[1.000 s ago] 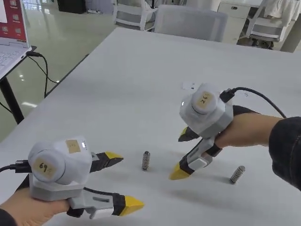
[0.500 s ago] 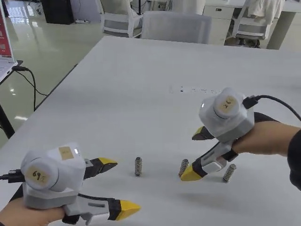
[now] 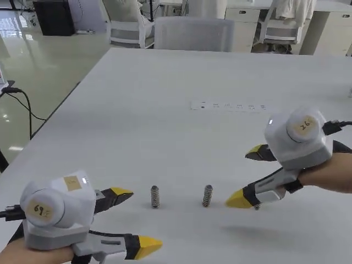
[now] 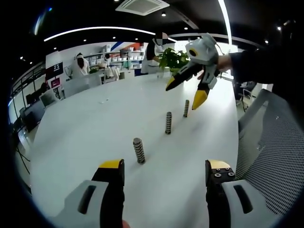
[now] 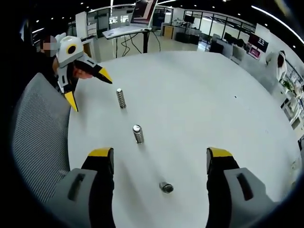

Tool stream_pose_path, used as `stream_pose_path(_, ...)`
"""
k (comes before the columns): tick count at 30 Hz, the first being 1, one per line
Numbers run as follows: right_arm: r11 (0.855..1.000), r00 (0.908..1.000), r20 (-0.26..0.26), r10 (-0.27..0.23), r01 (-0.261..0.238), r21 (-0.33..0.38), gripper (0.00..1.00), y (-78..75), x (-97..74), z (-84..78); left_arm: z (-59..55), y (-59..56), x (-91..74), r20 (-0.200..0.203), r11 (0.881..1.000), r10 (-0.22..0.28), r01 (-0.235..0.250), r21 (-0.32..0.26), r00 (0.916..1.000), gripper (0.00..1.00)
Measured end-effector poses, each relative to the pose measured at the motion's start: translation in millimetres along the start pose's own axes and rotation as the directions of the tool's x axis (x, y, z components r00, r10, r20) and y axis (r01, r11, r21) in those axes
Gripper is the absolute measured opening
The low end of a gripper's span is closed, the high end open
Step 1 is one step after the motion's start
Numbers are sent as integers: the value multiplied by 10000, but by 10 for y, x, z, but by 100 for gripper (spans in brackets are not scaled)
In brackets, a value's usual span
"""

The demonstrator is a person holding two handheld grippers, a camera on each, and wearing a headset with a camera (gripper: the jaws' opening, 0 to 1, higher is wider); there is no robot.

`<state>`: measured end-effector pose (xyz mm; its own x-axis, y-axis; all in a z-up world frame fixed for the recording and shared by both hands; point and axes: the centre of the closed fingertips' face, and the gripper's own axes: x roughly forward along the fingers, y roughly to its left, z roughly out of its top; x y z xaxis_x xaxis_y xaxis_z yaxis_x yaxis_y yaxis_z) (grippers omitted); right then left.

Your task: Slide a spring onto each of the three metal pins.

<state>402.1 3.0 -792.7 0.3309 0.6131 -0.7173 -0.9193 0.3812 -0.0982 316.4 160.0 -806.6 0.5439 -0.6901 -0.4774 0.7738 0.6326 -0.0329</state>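
Three coil springs stand upright in a row on the white table [image 3: 165,110]: the left spring [image 3: 155,197], the middle spring [image 3: 207,195] and the right spring [image 3: 256,207], which is mostly hidden behind a yellow fingertip. My right gripper [image 3: 247,175] hovers open just right of the middle spring, over the right one. In the right gripper view the row runs from the nearest spring [image 5: 166,187], with a metal top showing, past the middle spring [image 5: 138,134] to the far one [image 5: 121,98]. My left gripper [image 3: 135,219] is open, low at the left, with the nearest spring [image 4: 138,150] ahead of its jaws.
A strip of small marks [image 3: 228,106] lies mid-table. Grey chairs [image 3: 192,33] stand at the far edge. A cable [image 3: 16,96] hangs off to the left. A mesh chair back [image 4: 270,142] sits beside the table's near edge.
My right gripper has drawn off to the right, from the middle spring to above the right one. The left gripper has stayed low at the left, open. The head camera has shifted.
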Motion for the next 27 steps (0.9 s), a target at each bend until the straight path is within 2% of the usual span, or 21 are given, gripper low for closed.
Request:
stream_pose_path(7, 9977, 9979, 428, -489, 468, 489, 83, 36, -197, -166, 9, 3, 17, 37, 10000, 22, -22, -24, 10000, 69)
stream_pose_path(12, 9917, 9927, 844, -862, 774, 1025, 85, 107, -300, -253, 16, -16, 32, 75, 10000, 7, -6, -56, 10000, 69)
stream_pose_path(20, 9871, 9866, 1203, -1105, 949, 1288, 87, 254, -337, -368, 11, -32, 29, 178, 9998, 47, -43, -213, 9998, 71)
stream_pose_path(24, 9827, 9827, 1344, -1274, 1068, 1510, 88, 274, -365, -371, 13, -47, 22, 272, 9993, 77, -68, -356, 9996, 72)
stream_pose_path(27, 9801, 9806, 1497, -1269, 1008, 1707, 88, 353, -360, -377, 20, -49, 14, 387, 9986, 133, -113, -508, 9992, 74)
